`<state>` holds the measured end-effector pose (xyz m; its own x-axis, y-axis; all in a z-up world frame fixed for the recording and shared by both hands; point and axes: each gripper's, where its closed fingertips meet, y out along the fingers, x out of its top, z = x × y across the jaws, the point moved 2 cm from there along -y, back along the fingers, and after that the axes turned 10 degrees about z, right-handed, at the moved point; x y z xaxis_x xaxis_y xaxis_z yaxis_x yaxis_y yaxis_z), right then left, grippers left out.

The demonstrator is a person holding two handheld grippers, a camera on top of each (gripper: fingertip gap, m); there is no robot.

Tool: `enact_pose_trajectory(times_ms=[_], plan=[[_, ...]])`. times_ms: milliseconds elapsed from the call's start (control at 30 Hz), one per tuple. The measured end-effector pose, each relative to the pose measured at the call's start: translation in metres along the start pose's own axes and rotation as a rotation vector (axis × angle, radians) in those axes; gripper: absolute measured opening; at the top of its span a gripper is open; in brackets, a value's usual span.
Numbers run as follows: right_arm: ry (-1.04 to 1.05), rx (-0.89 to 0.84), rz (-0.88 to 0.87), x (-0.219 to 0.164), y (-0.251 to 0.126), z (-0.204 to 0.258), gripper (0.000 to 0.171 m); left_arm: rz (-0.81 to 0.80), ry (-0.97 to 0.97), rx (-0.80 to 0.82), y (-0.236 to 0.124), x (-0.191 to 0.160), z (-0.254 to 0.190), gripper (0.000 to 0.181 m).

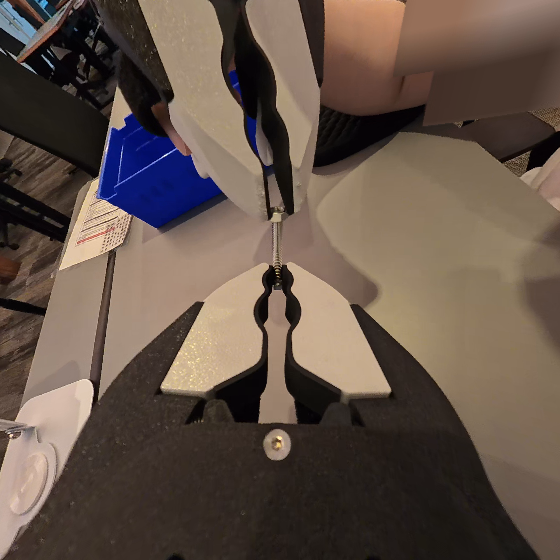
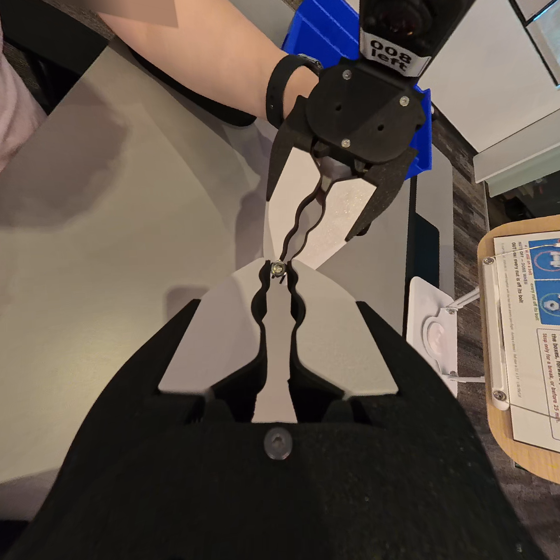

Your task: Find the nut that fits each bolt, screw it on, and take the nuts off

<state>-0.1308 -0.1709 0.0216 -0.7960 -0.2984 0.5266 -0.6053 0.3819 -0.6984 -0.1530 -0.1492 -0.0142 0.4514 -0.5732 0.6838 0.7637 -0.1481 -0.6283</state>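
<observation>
A thin silver bolt hangs in the air above the grey table. My left gripper is shut on the bolt's near end, with its head between the pads. My right gripper comes in from the top of the left wrist view and is shut on a silver nut at the bolt's far end. In the right wrist view my right gripper pinches the nut, seen end-on. The left gripper meets it from the upper right. Both grippers are tip to tip along the bolt.
A blue bin stands on the table behind the grippers and also shows in the right wrist view. A printed sheet lies at the table's edge. A white suction mount and a wooden clipboard are to the right. A forearm with a black wristband holds the left gripper. My two grippers' fingertips are within a few centimetres of each other. My left gripper's tips are some 35 cm from the wooden clipboard.
</observation>
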Motion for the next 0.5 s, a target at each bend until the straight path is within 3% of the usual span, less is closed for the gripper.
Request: enact_pose_trajectory(times_ms=[200, 500], plan=[[0.118, -0.058, 0.026, -0.005, 0.003, -0.016, 0.01, 0.007, -0.093, 0.043, -0.004, -0.006, 0.014, 0.005], [0.519, -0.098, -0.03, -0.013, 0.011, -0.049, 0.01, 0.106, -0.233, 0.19, -0.013, -0.019, 0.041, 0.005]])
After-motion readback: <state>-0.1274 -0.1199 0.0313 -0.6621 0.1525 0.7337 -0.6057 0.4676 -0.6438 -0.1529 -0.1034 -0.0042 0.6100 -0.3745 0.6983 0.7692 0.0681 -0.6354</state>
